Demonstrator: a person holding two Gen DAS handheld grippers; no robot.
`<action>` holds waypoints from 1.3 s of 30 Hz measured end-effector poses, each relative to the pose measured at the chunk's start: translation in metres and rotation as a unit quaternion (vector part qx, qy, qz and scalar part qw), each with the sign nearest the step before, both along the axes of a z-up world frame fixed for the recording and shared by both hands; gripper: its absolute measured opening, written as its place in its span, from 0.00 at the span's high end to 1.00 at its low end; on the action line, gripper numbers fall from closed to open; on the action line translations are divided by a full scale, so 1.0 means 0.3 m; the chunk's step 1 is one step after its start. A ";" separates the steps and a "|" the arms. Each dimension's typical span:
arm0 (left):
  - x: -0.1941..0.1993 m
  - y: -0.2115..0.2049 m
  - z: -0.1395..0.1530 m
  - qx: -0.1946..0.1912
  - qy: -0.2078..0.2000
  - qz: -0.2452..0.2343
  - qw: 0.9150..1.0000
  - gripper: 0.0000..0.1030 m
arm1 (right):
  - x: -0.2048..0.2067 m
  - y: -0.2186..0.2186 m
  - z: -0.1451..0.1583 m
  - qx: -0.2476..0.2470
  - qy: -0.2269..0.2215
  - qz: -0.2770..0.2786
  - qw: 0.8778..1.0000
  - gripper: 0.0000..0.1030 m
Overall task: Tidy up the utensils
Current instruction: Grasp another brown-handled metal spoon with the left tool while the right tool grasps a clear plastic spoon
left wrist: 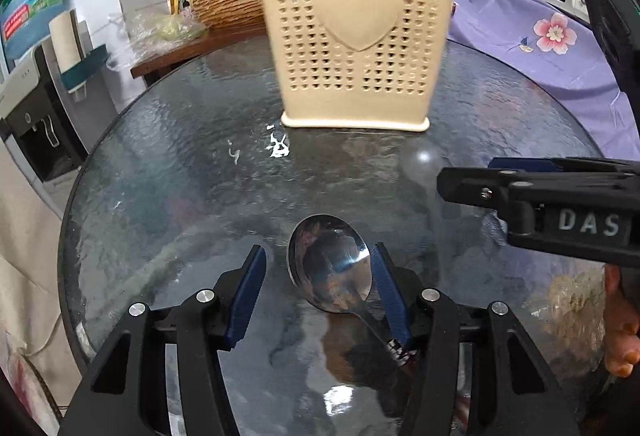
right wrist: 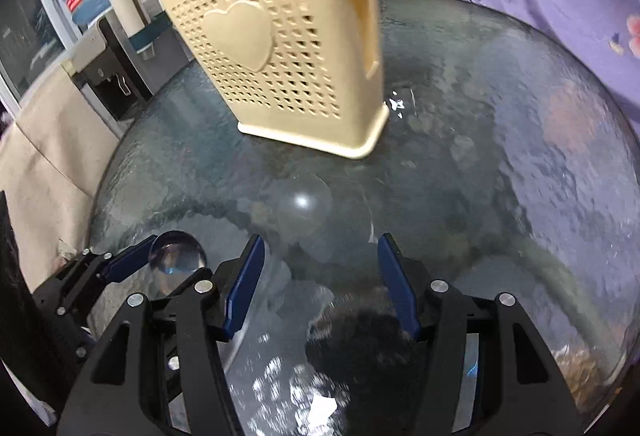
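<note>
Left wrist view: steel spoon [left wrist: 330,268] lying on the round glass table [left wrist: 180,156], bowl pointing far, handle running near and right under the right-hand blue pad. Left gripper [left wrist: 318,286] angled down over it, jaws apart; right pad against the bowl's edge, left pad clear of it, so not yet clamped. Likely straddling the bowl to pinch it across its width. Cream utensil holder [left wrist: 356,36] standing upright at the far middle, heart panel facing the camera, some handles already poking from its top; probably the spoon's destination. Right gripper [left wrist: 536,208] entering from the right edge, beside the spoon but apart from it.

Right wrist view: right gripper [right wrist: 322,284] with jaws apart, nothing between them, only bare glass below. Holder [right wrist: 288,48] far and left of centre. Spoon bowl [right wrist: 176,256] at near left, between the left gripper's pads [right wrist: 128,264]. Seemingly kept clear so as not to crowd the pick.
</note>
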State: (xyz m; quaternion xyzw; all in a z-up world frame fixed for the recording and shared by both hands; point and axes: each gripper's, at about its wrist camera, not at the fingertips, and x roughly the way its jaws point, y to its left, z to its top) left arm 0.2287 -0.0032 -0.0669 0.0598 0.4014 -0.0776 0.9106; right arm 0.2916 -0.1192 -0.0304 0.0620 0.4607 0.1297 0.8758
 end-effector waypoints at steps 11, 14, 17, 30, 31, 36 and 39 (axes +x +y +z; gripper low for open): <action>0.001 0.084 0.002 -0.008 0.005 0.008 1.000 0.46 | 0.039 0.119 -0.037 -0.081 -0.015 0.010 0.997 0.42; 0.003 0.084 0.002 -0.010 0.006 0.011 1.000 0.46 | 0.041 0.136 -0.042 -0.100 -0.029 0.017 0.994 0.51; 0.010 0.072 0.001 -0.004 0.005 0.006 1.000 0.46 | 0.047 0.127 -0.042 -0.100 -0.031 0.018 0.994 0.60; 0.074 -0.107 0.015 0.048 0.011 -0.061 0.997 0.40 | 0.038 -0.052 -0.041 -0.088 -0.032 0.030 0.995 0.63; 0.077 -0.119 0.016 0.052 0.011 -0.063 0.997 0.39 | 0.036 -0.068 -0.042 -0.084 -0.030 0.027 0.996 0.63; 0.077 -0.122 0.021 0.048 0.012 -0.045 0.998 0.39 | 0.031 -0.152 -0.037 -0.060 -0.019 0.009 0.998 0.63; 0.064 -0.096 0.034 0.041 0.008 -0.025 0.999 0.36 | 0.022 -0.161 -0.037 -0.057 -0.019 0.005 0.998 0.64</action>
